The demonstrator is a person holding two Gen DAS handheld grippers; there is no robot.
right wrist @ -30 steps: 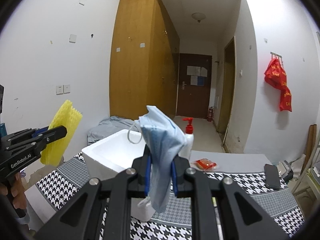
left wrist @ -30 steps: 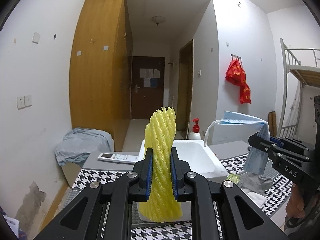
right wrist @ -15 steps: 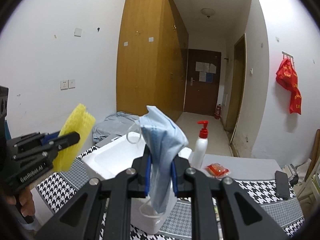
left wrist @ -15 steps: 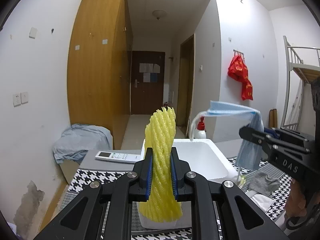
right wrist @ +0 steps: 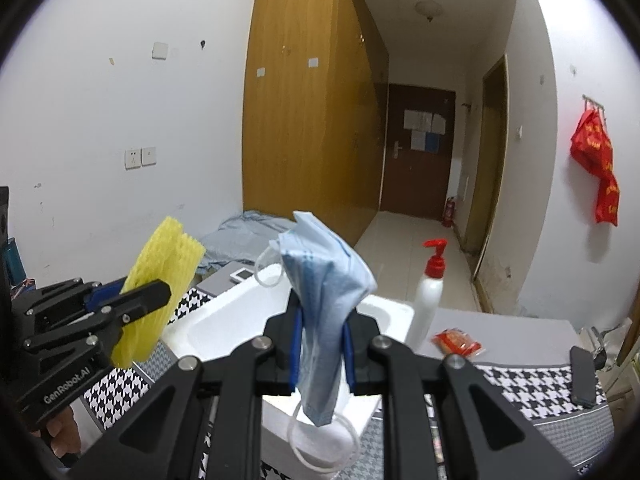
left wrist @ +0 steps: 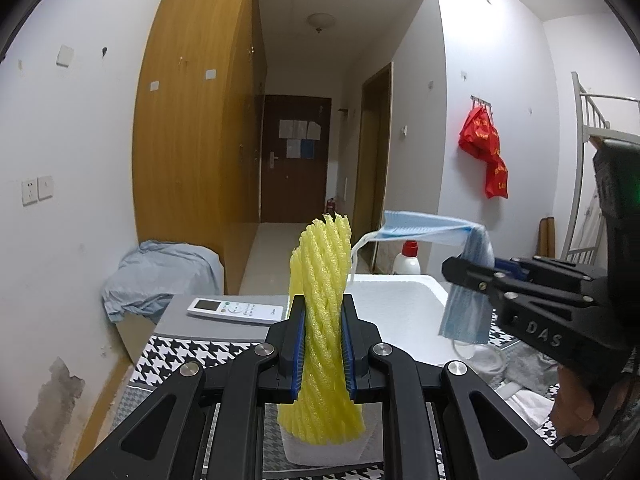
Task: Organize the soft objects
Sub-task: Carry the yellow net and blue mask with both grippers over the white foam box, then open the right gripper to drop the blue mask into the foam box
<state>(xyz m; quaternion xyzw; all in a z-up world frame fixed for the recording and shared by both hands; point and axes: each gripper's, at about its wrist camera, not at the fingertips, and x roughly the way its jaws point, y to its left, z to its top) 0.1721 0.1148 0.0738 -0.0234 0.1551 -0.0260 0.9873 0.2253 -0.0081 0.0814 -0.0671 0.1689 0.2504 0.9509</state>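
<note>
Both loads drifted closer over white foam box (left wrist: 400, 300) on counter (right wrist: 520, 384) in last second. Left tongs (left wrist: 322, 354) clamped on yellow foam net (left wrist: 322, 320), right tongs (right wrist: 321, 354) pinching blue face mask (right wrist: 324, 292) (grips unchanged). We reckon drop-off comes next.

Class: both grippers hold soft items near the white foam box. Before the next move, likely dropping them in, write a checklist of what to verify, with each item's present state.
1. Left gripper has a firm hold on the yellow foam net: ok, pinched mid-length.
2. Right gripper holds the blue mask: ok, clamped between the pads.
3. Foam box open on top: ok.
4. Room inside the box: cannot tell, its floor is mostly hidden.
5. Mask's ear loop clear of snags: ok, it dangles free.
6. Pump bottle out of the way: ok, it stands upright behind the box.
</note>
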